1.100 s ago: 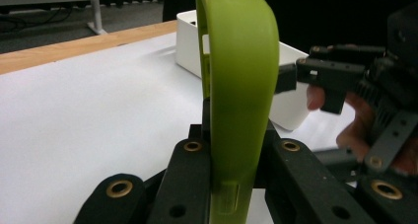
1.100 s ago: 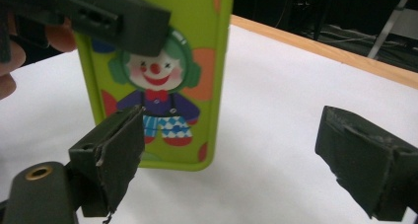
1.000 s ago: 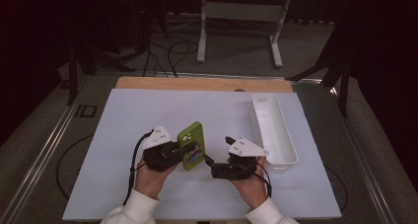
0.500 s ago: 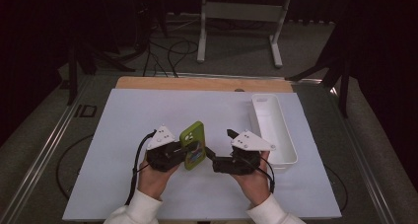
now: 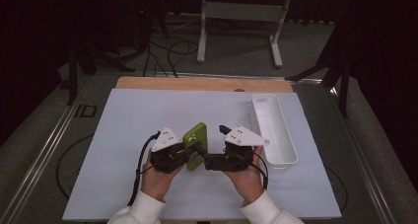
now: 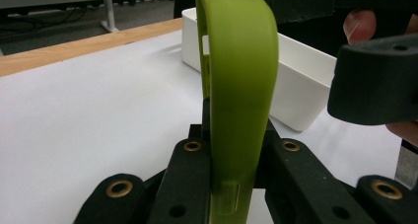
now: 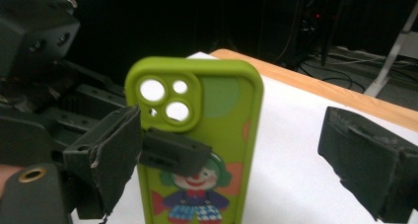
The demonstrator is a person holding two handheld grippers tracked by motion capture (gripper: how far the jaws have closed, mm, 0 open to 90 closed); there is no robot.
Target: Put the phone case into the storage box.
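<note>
A: Phone case [image 5: 195, 144] status? Where's it sitting?

B: Green one, stood upright mid-table, pinched edge-on in the left gripper [image 5: 189, 155], jaws clamped tight on it.

A: And the right gripper [image 5: 206, 154]?

B: Jaws spread wide either side of the case, not squeezing. White tray [image 5: 288, 150] is just right of it.

A long white tray [image 5: 274, 130] sits at the right of the white surface [image 5: 128, 130], with what looks like a metal stand [image 5: 241, 12] beyond.
</note>
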